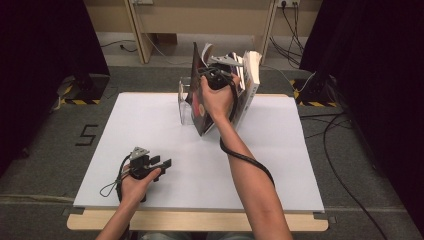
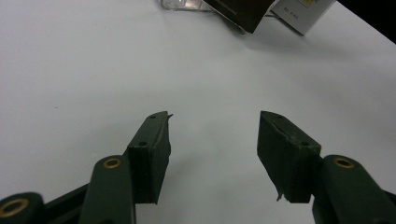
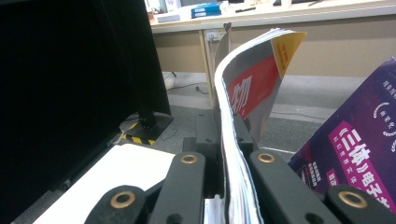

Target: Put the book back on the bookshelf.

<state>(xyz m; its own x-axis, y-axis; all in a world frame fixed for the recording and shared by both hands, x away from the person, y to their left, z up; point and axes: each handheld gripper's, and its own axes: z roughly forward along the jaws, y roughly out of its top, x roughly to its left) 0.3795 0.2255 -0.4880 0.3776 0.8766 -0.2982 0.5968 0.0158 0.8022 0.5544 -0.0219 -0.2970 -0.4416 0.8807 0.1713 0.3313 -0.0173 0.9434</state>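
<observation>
My right gripper (image 1: 211, 70) is raised at the back middle of the table, shut on the top edge of a thin magazine (image 1: 196, 95). In the right gripper view the black jaws (image 3: 225, 133) clamp the magazine (image 3: 247, 79), whose grey, red and yellow cover curls over to the right. The magazine stands tilted against a clear plastic book stand (image 1: 183, 102). My left gripper (image 1: 161, 161) rests low over the front left of the white table top (image 1: 150, 125). It stands open (image 2: 212, 135) with nothing between its fingers.
A thick white book (image 1: 252, 75) leans in the stand to the right of the magazine, and a purple-covered book (image 3: 355, 140) stands close beside the right jaw. Corners of the dark cover (image 2: 243, 11) and the white book (image 2: 303, 11) lie far ahead of the left gripper.
</observation>
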